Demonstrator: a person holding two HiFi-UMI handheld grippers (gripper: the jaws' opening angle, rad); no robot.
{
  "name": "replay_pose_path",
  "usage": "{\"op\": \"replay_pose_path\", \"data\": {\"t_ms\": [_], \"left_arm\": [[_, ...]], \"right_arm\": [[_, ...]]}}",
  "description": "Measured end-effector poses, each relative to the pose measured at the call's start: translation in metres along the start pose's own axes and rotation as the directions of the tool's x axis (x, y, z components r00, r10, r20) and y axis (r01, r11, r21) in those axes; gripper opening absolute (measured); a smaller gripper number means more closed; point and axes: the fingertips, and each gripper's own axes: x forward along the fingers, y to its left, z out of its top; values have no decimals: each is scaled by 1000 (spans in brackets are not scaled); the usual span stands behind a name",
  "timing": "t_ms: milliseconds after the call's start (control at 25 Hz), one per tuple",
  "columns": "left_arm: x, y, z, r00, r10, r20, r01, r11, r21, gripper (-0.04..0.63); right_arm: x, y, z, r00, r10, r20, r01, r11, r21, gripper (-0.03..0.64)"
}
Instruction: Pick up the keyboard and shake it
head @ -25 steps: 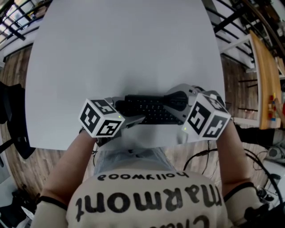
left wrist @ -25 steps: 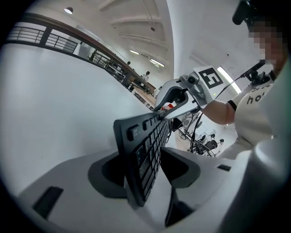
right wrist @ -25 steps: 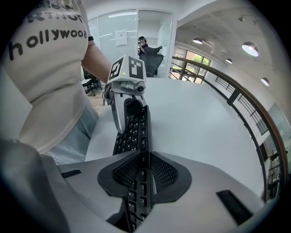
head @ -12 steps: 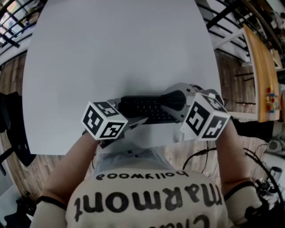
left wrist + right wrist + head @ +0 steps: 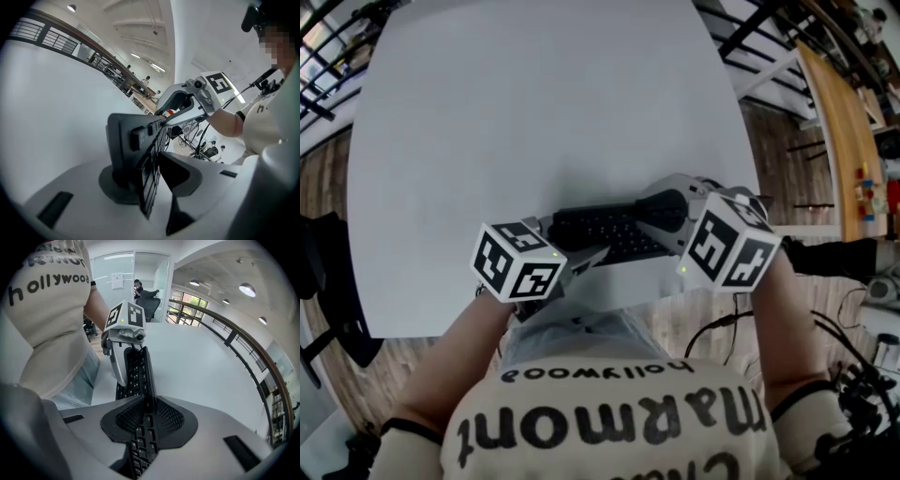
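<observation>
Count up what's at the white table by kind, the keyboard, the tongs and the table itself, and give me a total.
Keyboard: 1
Tongs: 2; the left tongs have just been closing, with one end of the keyboard between the jaws, and the right tongs are shut on the other end
Table: 1
Total: 4
</observation>
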Motion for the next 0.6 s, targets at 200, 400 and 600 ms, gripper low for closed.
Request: {"op": "replay_pose_path", "data": {"t_ms": [200,400,600], "left_arm": [[-5,-6,0,1000,-30,7,30,999,12,103],[-6,-10,0,999,-35,0,35,999,8,92],[-12,-16,-1,1000,-18,-3,18,1000,7,87]], "right_arm": [[-1,1,1,999,-48,-14,48,998,43,100],[-4,2,-1,996,-91,-2,90,990,111,110],[-10,2,3,992,-122,18,119,984,129,117]]}}
